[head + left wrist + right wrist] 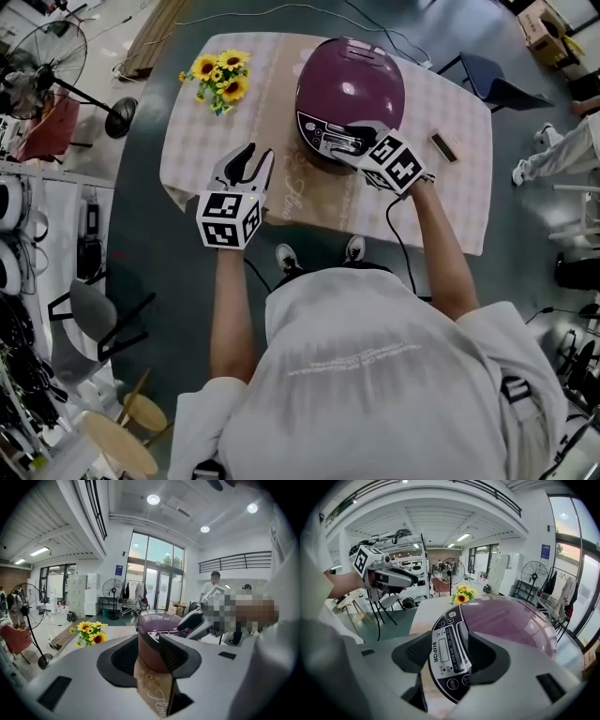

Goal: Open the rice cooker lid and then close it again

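At upper centre the rice cooker lid (352,84) is gleaming as smooth glossy purple plastic, its control panel (443,656) is shining black, and the tablecloth (469,159) beneath is showing matt checked cloth

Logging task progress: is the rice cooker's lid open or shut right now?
Shut: the purple lid sits flush on the cooker body, no gap showing.

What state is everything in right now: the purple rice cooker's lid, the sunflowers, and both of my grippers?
Purple domed rice cooker lid: closed.
Left gripper: open, empty, held clear of the cooker.
Right gripper: open, jaws either side of the cooker's black control panel, not clamped.
Yellow sunflower bunch: lying on the table, untouched.
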A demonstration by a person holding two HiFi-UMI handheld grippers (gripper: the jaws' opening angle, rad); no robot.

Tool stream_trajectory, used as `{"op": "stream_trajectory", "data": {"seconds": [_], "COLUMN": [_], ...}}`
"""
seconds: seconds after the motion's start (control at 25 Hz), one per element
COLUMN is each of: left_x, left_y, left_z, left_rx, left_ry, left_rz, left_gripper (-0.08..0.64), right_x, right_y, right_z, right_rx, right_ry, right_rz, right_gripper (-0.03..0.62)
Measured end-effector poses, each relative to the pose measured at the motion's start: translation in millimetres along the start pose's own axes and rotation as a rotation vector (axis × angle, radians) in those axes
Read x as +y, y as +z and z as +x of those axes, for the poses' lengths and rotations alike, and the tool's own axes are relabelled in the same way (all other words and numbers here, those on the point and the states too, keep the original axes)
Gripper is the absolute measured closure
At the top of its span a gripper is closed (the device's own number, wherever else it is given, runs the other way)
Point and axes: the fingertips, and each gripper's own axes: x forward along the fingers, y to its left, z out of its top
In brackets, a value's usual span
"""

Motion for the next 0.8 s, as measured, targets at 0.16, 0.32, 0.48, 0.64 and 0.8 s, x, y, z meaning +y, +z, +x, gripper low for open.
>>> {"op": "stream_trajectory", "data": {"seconds": [0.16, 0.32, 0.48, 0.64, 0.8], "left_x": [-4, -4, 1, -1, -3], "left_y": [-1, -3, -3, -4, -2], "left_z": [0, -3, -4, -2, 0], "left_rx": [0.003, 0.004, 0.005, 0.008, 0.014], "left_ry": [-0.005, 0.002, 0.008, 0.003, -0.006], "left_rz": [0.004, 0.003, 0.005, 0.009, 0.023], "left_gripper": [0.408, 0.408, 0.408, 0.408, 0.408], "right_x": [4, 6, 11, 10, 13], "right_y": [-2, -3, -3, -4, -4], "right_z": [1, 1, 3, 4, 3], "right_rx": [0.037, 0.033, 0.038, 0.029, 0.036], "right_ry": [-0.002, -0.011, -0.002, 0.002, -0.022], "right_rz": [-0.059, -0.063, -0.084, -0.076, -0.138], "right_gripper": [0.319, 0.318, 0.305, 0.304, 0.302]}}
